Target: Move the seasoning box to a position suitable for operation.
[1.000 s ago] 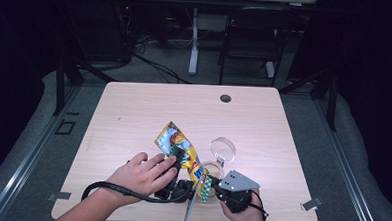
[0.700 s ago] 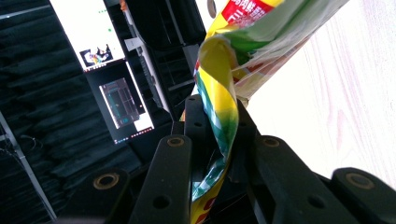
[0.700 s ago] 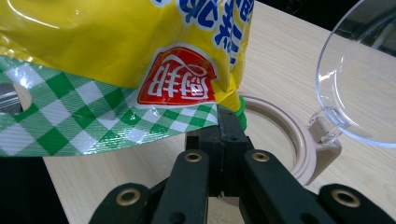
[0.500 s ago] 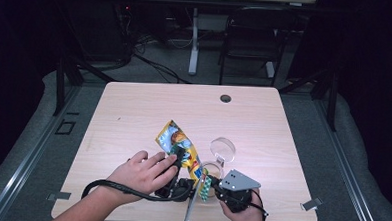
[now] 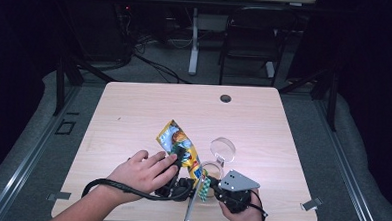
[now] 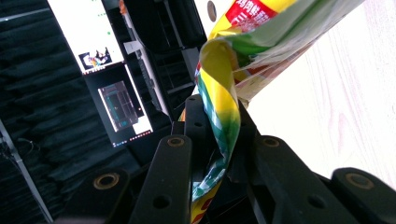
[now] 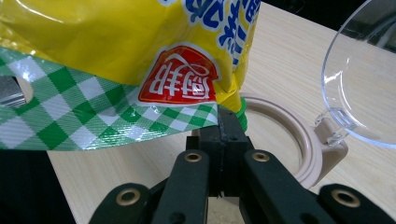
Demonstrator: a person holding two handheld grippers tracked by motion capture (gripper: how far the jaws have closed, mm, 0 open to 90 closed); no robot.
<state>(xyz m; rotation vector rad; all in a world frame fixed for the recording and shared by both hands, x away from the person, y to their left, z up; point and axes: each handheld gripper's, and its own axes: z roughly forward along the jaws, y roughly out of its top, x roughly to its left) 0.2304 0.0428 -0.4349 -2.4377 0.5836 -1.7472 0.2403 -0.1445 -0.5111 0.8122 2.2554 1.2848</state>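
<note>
Left tongs sit near the front edge of the pale wooden desk, under the person's left hand, and they are clamped on the lower end of a glossy yellow snack bag with blue, red and green-checked print. In the left gripper view those tongs pinch a twisted yellow-and-green strip of the bag between their black jaws. From the hand, the bag runs up and away toward eleven o'clock, lifted at a slant over the desk middle.

Just right of it, right tongs are closed on the bag's green-checked bottom edge; the right gripper view shows them pressed together on that seam, with the red logo upside down above.

At one o'clock from the right tongs stands a round beige plastic container with a clear hinged lid swung open. A small dark grommet hole lies at the desk's far edge.
</note>
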